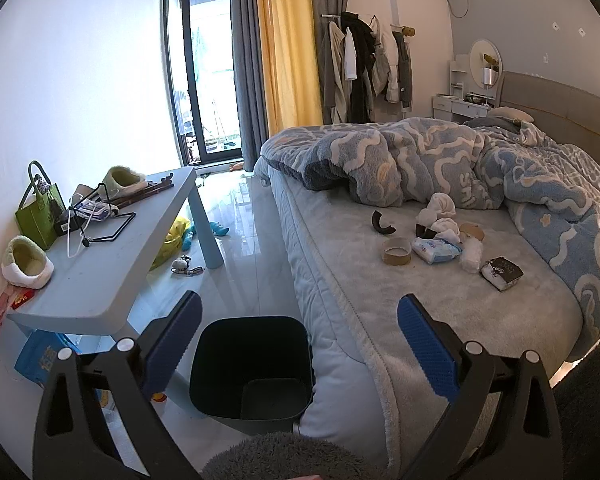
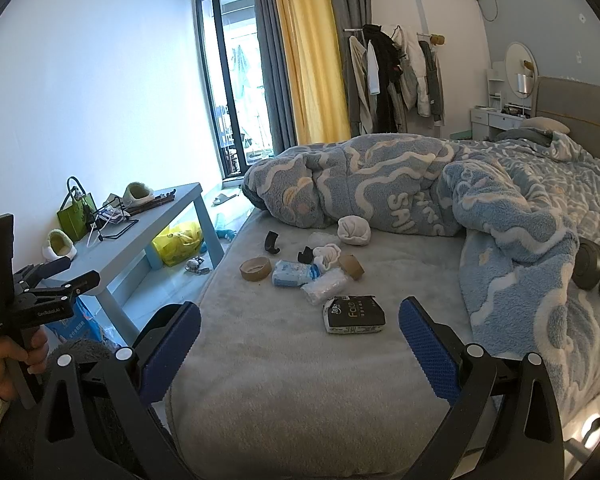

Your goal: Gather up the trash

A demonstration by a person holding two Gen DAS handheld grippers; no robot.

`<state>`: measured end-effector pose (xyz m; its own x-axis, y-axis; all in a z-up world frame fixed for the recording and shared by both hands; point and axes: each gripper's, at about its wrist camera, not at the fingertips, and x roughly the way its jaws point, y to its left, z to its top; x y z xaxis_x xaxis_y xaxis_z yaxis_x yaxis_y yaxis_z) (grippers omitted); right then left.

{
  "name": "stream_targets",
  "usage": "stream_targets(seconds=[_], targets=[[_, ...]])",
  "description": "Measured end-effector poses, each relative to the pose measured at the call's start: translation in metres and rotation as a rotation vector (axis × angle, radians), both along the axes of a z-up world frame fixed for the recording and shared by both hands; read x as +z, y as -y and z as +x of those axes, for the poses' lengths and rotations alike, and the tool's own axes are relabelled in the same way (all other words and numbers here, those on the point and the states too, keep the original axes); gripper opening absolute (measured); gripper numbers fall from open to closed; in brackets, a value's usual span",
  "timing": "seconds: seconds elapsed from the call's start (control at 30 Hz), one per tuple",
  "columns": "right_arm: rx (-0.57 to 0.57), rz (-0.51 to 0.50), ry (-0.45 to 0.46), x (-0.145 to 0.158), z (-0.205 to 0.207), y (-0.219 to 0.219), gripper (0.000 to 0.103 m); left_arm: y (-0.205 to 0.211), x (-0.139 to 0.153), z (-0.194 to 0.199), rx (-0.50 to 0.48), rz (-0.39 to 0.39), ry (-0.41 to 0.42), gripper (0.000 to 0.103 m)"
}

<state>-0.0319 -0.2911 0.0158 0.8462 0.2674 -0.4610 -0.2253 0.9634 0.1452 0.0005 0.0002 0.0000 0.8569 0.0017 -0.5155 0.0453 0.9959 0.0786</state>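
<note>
Trash lies in a cluster on the grey bed (image 2: 300,380): a black tissue pack (image 2: 354,315), a blue wipes pack (image 2: 294,273), a clear wrapper (image 2: 325,287), two tape rolls (image 2: 255,268), white crumpled socks (image 2: 354,231) and black curved pieces (image 2: 271,242). The same cluster shows in the left wrist view (image 1: 436,249). A black bin (image 1: 256,364) stands on the floor beside the bed, right below my left gripper (image 1: 300,344), which is open and empty. My right gripper (image 2: 300,344) is open and empty over the bed's near edge, short of the tissue pack.
A blue-grey low table (image 1: 112,280) with slippers, a green bag (image 1: 40,216) and a wire stand sits left of the bin. A blue patterned duvet (image 2: 460,200) is piled behind the trash. Headphones (image 2: 592,268) lie on it at right. The left gripper's body (image 2: 28,296) is at the right view's left.
</note>
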Motion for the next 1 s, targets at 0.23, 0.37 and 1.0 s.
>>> stream_targets(seconds=[0.23, 0.37, 1.0], targets=[[0.001, 0.004, 0.002, 0.0, 0.0, -0.001, 0.1, -0.001, 0.0, 0.0, 0.0, -0.001, -0.002, 0.1], [0.001, 0.003, 0.002, 0.0, 0.0, -0.002, 0.1, -0.001, 0.0, -0.001, 0.001, -0.001, -0.003, 0.1], [0.001, 0.009, -0.001, 0.001, 0.0, -0.002, 0.1, -0.006, -0.01, 0.001, -0.001, 0.01, -0.006, 0.1]])
